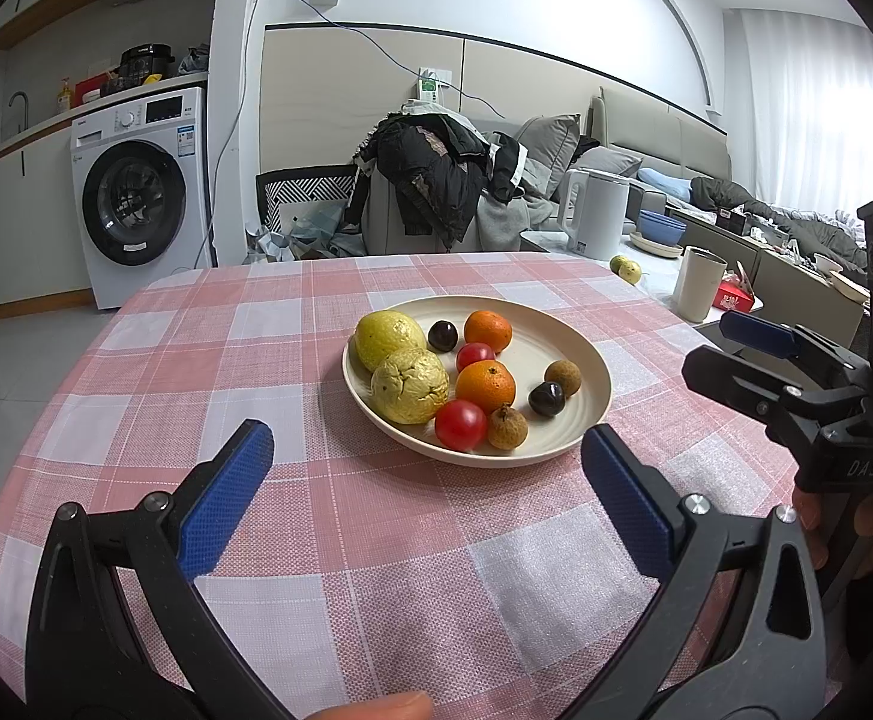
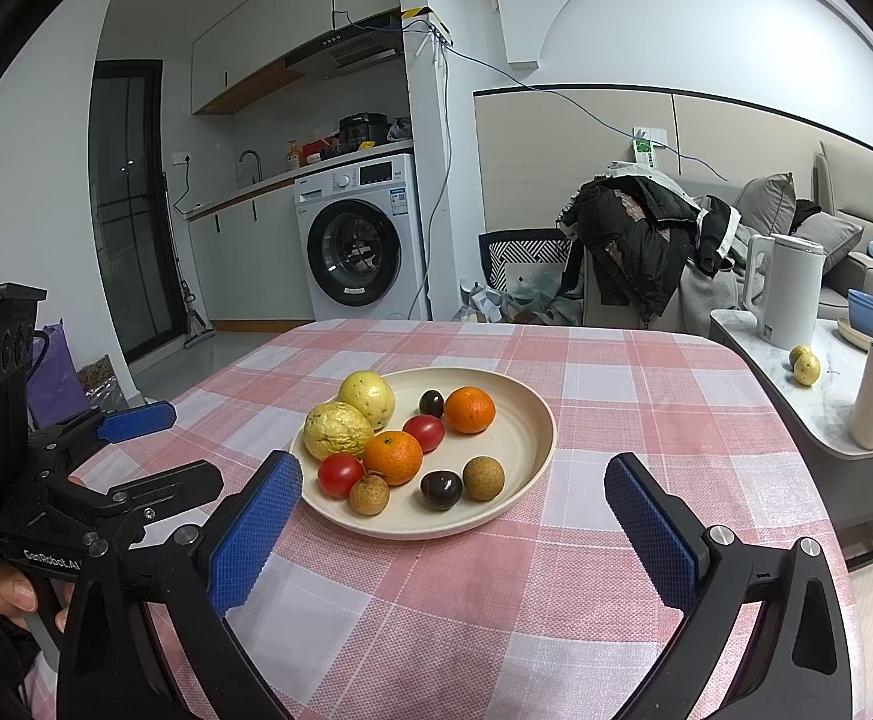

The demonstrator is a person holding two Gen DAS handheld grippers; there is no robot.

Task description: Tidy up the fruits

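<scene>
My left gripper [image 1: 427, 483] and right gripper [image 2: 454, 516] hover with jaws spread, empty, over the pink checked desk [image 1: 256, 360]; the round cream plate of fruit [image 2: 526, 450] lies just beyond, nearer the right gripper.

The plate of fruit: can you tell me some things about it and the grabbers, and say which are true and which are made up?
1. The plate holds two oranges. True.
2. The left gripper is squeezing a tomato. False: its jaws are wide open and hold nothing, and the tomato lies in the plate.
3. The tablecloth is blue with dots. False: it is pink and white checked.
4. The right gripper is open. True.
5. A white kettle stands on the side table, not on the checked cloth. True.
6. The plate has only one dark fruit. False: there are two, one near the back and one near the front.
</scene>
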